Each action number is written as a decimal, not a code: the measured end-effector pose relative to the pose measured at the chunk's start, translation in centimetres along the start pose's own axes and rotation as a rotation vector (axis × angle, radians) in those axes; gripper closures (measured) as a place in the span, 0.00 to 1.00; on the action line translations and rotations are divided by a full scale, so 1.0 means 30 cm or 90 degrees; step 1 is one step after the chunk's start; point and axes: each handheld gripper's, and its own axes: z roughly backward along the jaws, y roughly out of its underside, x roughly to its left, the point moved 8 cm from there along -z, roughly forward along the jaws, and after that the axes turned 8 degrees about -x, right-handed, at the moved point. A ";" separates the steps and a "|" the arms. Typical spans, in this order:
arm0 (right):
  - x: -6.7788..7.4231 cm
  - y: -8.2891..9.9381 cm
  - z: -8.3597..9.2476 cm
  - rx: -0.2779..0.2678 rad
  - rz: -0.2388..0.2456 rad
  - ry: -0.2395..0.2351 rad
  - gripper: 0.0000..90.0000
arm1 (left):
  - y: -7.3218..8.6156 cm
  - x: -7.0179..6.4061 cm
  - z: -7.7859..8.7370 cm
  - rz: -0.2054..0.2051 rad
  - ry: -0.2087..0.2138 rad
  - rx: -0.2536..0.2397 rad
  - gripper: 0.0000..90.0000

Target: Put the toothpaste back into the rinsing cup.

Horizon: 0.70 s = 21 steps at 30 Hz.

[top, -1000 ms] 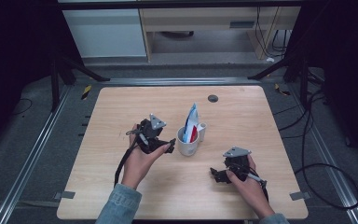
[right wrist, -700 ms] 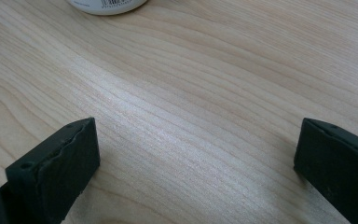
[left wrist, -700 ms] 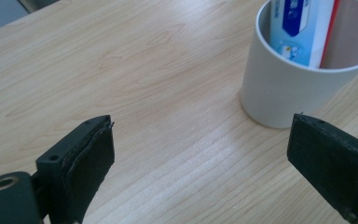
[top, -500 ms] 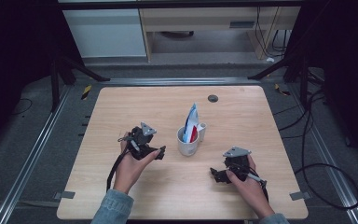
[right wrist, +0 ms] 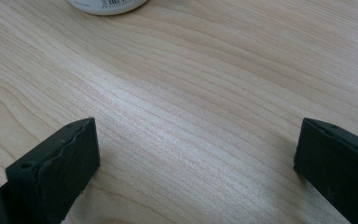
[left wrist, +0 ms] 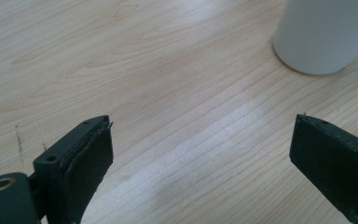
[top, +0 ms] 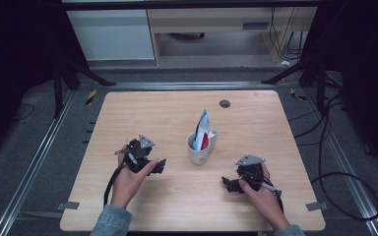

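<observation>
A light wooden surface (top: 187,113) has round corners. A white mug (top: 198,149) stands near its middle, with its handle turned to the far side. A blue and white packet (top: 203,127) and something red (top: 205,141) stick up out of the mug. Past the mug, near the far edge, lies a small dark round thing (top: 224,103). Behind the surface stands a pale cabinet (top: 113,34). To the right of the surface, black cables (top: 337,162) lie on the grey floor (top: 24,162).
</observation>
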 end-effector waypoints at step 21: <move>0.000 0.000 0.000 0.000 -0.001 0.000 0.00 | 0.143 0.168 0.012 0.045 -0.054 0.026 0.07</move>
